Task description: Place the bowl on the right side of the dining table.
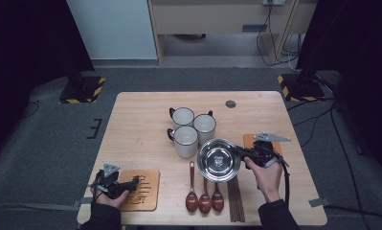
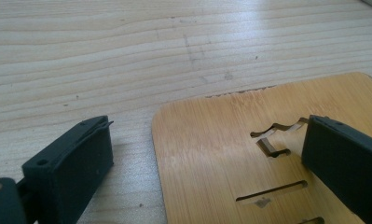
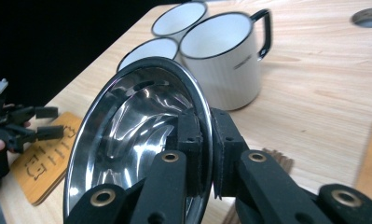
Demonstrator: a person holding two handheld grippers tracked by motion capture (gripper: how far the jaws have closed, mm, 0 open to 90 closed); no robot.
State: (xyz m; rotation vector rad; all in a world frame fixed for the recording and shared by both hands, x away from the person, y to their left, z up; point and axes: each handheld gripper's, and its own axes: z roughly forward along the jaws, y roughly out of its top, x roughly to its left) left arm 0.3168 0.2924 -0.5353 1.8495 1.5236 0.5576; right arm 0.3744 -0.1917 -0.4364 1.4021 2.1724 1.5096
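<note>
**Steel bowl pinched by the rim, left side parked over the trivet**

So here's where I'm at. My right gripper (image 1: 240, 152) has its fingers (image 3: 189, 135) clamped on the rim of the stainless steel bowl (image 1: 219, 160), one finger inside the bowl and one outside, pads pressing the metal edge between them. In the right gripper view the bowl is tilted up on its side, shiny inside facing the camera. From above it sits toward the near right part of the tabletop (image 1: 140, 124), just in front of the three white enamel mugs (image 1: 185, 141) that cluster around the middle.

Right in front of the bowl, along the near edge, three dark wooden spoons (image 1: 204, 195) lie side by side, with a bundle of brown chopsticks (image 1: 235, 199) just to their right. A bamboo trivet (image 1: 250, 140) peeks out under my right hand near the right edge.

My left gripper (image 1: 132, 182) is down at the near left corner, fingers (image 2: 72, 163) spread wide with nothing between them, straddling the edge of another bamboo trivet (image 1: 143, 193) with cut-out slots. One finger is over bare wood, the other over the trivet.
</note>
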